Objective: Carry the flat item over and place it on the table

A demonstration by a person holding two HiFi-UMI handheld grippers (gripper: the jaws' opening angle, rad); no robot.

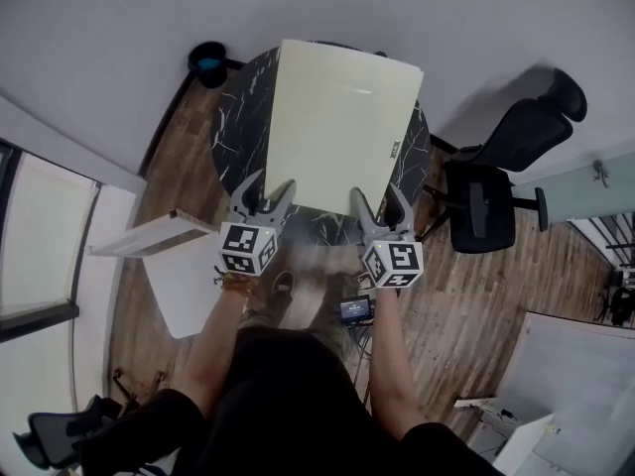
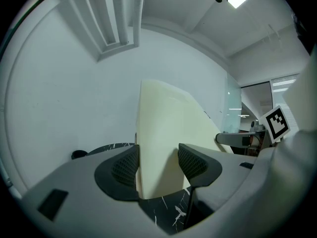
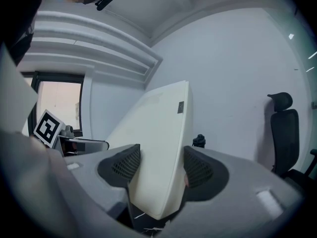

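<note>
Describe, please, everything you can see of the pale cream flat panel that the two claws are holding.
The pale cream flat rectangular panel looks smooth, rigid and thin, with rounded corners and a small dark label near its right edge. It is held over the round black marble table, apparently tilted with its far edge raised. The left claw and the right claw each pinch its near edge. Nothing else visibly touches it.

Rig: left gripper (image 1: 268, 190) and right gripper (image 1: 377, 198), pale grey moulded bodies, curved jaws lined with black ribbed pads (image 2: 126, 166). Each carries a white cube (image 1: 248, 249) printed with black square markers. Person: black top (image 1: 288, 395), short sleeves
</note>
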